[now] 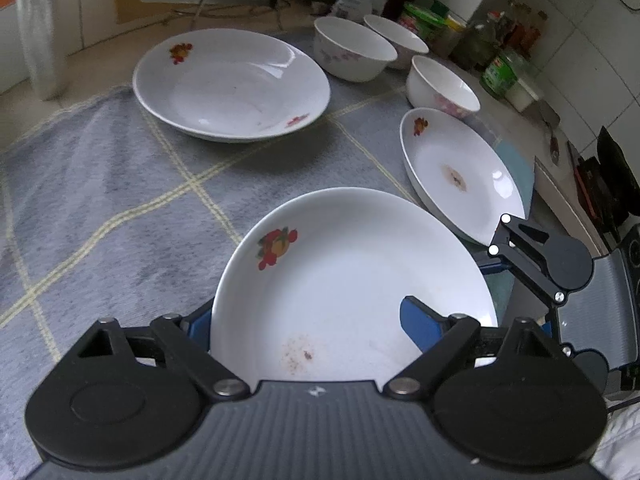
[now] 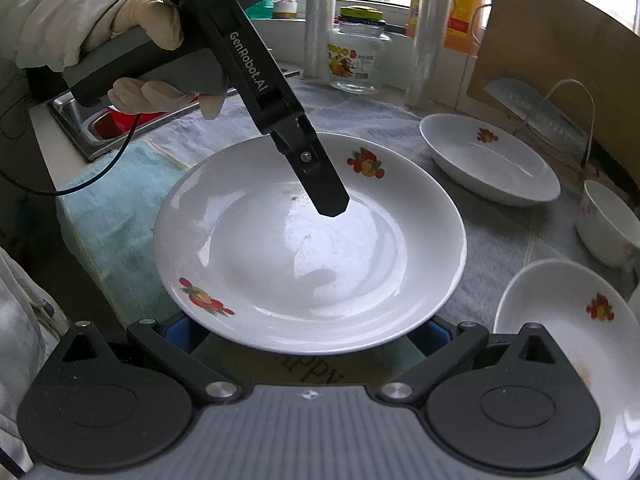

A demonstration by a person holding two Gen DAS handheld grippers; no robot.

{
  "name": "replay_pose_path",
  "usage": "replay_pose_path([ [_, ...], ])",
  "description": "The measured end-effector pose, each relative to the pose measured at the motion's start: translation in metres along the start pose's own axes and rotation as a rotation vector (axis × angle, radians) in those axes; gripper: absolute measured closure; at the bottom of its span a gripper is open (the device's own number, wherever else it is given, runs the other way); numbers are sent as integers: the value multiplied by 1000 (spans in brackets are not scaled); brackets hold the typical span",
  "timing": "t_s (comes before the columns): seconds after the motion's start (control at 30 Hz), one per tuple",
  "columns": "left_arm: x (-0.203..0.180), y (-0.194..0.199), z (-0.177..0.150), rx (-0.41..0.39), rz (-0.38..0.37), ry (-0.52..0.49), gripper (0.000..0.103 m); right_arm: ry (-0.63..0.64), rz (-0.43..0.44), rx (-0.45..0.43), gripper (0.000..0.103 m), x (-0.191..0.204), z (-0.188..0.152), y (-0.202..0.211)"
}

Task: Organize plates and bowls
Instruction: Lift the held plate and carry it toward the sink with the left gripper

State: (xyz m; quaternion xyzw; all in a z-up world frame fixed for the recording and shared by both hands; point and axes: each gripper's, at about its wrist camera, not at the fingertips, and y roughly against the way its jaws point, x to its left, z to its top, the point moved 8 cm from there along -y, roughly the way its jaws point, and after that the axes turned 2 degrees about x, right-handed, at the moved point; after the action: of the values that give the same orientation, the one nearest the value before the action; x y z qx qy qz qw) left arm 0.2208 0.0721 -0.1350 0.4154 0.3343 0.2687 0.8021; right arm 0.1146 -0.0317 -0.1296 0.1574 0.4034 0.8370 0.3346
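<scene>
The near plate [image 1: 352,280], white with a fruit print, sat low at 6 o'clock in the left wrist view, seemingly raised a little off the checked cloth [image 1: 120,200]. The left gripper [image 1: 306,316] was clamped on its rim, one finger inside the well and the other beneath, probably to carry it onto another plate. The right gripper [image 2: 310,334] had its pads spread wide under the opposite rim, pinching nothing and apparently only steadying. A gloved hand [image 2: 152,32] held the left tool. The stained plate [image 1: 460,172] lay at 2 o'clock, the far plate [image 1: 232,84] at 11, and three bowls [image 1: 352,48] clustered at 1.
</scene>
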Motion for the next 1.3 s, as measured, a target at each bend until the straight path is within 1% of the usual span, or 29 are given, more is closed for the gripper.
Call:
replay_pose_path([
  [0.3,24,26,-7,-53,36,51,12,66,37,-9,0,11,29,-16],
  [0.47,46,41,-15,-77,68,80,12,89,70,-13,0,21,48,-32],
  [0.77,91,64,-30,-102,102,122,12,127,102,-17,0,41,84,-68],
  [0.9,109,69,-33,-106,109,131,12,132,110,-13,0,48,96,-83],
  [0.93,113,69,-34,-106,110,132,12,126,97,-10,0,48,98,-87],
  [1.07,129,71,-36,-108,110,140,12,128,97,-4,0,53,104,-95],
  [1.3,145,68,-36,-111,99,146,12,126,92,18,0,54,109,-107],
])
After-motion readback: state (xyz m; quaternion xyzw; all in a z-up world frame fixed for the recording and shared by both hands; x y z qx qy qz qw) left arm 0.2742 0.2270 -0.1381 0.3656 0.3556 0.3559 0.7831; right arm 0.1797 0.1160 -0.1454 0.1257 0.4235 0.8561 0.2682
